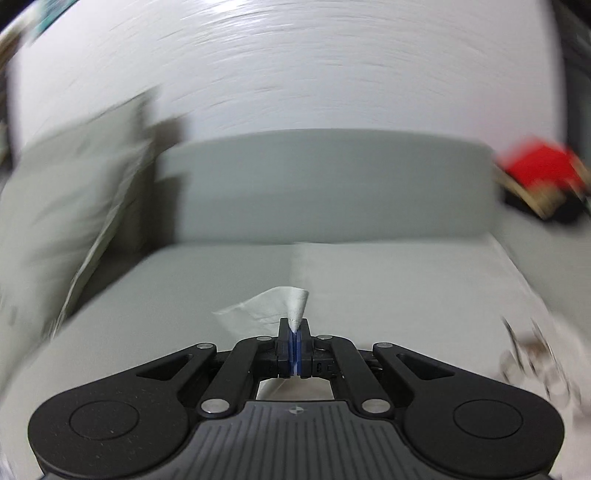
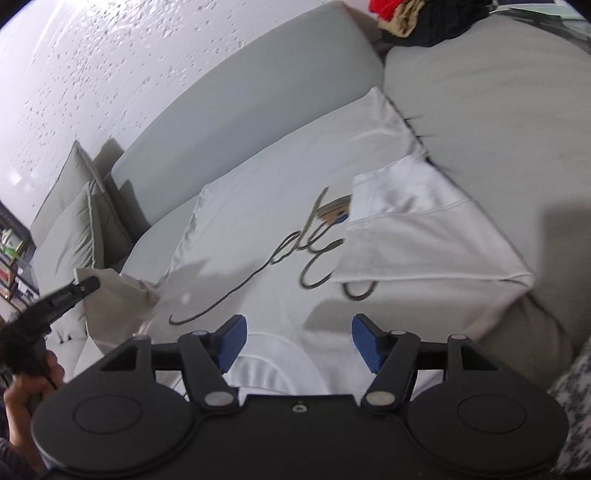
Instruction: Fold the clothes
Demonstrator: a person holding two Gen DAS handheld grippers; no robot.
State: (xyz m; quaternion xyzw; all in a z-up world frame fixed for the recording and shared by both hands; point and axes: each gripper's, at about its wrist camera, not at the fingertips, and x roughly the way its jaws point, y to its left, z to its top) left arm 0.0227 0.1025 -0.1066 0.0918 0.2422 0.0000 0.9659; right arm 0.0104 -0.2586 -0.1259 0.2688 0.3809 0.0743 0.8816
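Observation:
A white T-shirt (image 2: pixel 273 206) with dark script lettering lies spread on the grey sofa seat (image 2: pixel 498 110). Its right sleeve (image 2: pixel 417 236) is folded inward over the print. My right gripper (image 2: pixel 297 334) hovers open just above the collar area, and nothing sits between its blue pads (image 2: pixel 231 338). My left gripper (image 1: pixel 294 325) is shut on a corner of white shirt fabric (image 1: pixel 280 304), which pokes up past the fingertips. In the right wrist view, that left gripper (image 2: pixel 88 285) holds the shirt's left edge (image 2: pixel 118 306) lifted off the seat.
The sofa backrest (image 1: pixel 332 184) runs across the rear below a white textured wall (image 1: pixel 295 74). Grey cushions (image 2: pixel 74 221) lean at the left end. A pile of red, tan and black clothes (image 2: pixel 413 16) sits at the far right corner. A person's hand (image 2: pixel 26 402) shows at lower left.

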